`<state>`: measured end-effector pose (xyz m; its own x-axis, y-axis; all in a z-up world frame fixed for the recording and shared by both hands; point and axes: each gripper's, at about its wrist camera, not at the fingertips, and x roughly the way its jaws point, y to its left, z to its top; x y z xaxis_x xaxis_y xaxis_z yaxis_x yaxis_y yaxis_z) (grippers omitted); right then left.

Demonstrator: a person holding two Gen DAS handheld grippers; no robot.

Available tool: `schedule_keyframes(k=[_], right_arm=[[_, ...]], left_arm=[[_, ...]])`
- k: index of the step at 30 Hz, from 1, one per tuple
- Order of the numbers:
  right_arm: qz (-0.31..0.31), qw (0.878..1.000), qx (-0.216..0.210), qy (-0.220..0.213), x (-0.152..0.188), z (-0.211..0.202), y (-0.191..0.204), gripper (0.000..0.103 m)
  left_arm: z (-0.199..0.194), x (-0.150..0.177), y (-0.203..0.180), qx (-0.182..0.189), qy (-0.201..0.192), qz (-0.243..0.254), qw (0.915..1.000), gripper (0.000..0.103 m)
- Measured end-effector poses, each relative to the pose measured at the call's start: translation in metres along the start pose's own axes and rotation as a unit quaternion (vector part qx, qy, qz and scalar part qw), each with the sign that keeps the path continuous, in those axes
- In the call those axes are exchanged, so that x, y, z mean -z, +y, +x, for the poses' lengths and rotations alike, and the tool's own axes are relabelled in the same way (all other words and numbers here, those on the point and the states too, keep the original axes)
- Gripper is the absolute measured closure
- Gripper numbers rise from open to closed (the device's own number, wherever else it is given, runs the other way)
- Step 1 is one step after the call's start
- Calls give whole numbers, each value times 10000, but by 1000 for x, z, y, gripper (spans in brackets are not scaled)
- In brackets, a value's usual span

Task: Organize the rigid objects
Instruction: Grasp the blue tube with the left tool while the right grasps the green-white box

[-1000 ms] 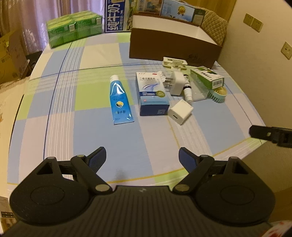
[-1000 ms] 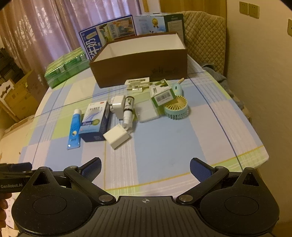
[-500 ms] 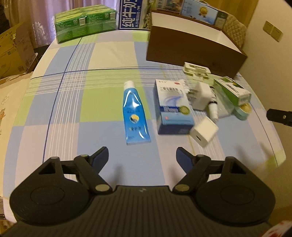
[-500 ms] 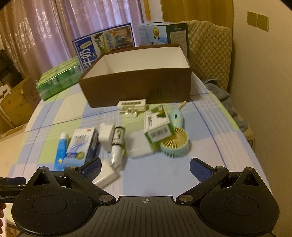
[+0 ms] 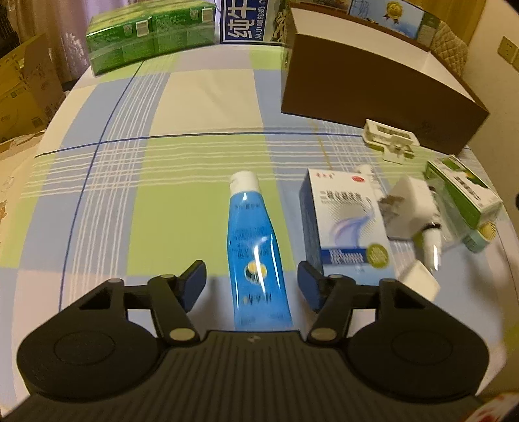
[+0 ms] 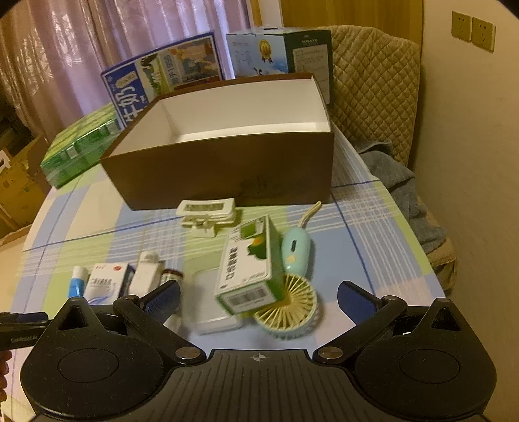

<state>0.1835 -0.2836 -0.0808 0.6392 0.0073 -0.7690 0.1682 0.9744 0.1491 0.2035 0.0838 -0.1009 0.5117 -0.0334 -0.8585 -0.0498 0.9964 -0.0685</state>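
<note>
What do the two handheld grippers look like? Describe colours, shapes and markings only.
Each gripper, left and right, has a black ribbed body, two round black discs, angled black links with silver pivots, and dark blue textured finger pads. A small white crosshair marks the centre.

The tall blue carton point(image 5: 248, 22) behind the brown box carries large white characters "纯牛奶", seen inverted. The same carton point(image 6: 162, 84) shows "1955". The green-and-white box point(image 6: 249, 269) bears a barcode; its lettering is blurred. The left tool's point(image 6: 22, 328) body reads "GenRobot.AI", faintly.
</note>
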Motion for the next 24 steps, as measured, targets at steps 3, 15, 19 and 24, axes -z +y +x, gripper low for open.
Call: schedule_keyframes(k=[3, 15, 19, 24], right_arm=[[18, 10000, -16, 29, -7, 7, -10, 2], [-234, 9990, -331, 206, -25, 34, -21, 2], [-396, 9975, -491, 320, -28, 44, -13, 5], [-604, 9958, -475, 503, -27, 56, 1, 15]], left_arm=[[13, -9, -1, -46, 44, 61, 10000, 52], [39, -20, -9, -231, 204, 227, 9993, 66], [38, -20, -9, -356, 172, 186, 9990, 66], [28, -22, -5, -491, 37, 179, 9986, 67]])
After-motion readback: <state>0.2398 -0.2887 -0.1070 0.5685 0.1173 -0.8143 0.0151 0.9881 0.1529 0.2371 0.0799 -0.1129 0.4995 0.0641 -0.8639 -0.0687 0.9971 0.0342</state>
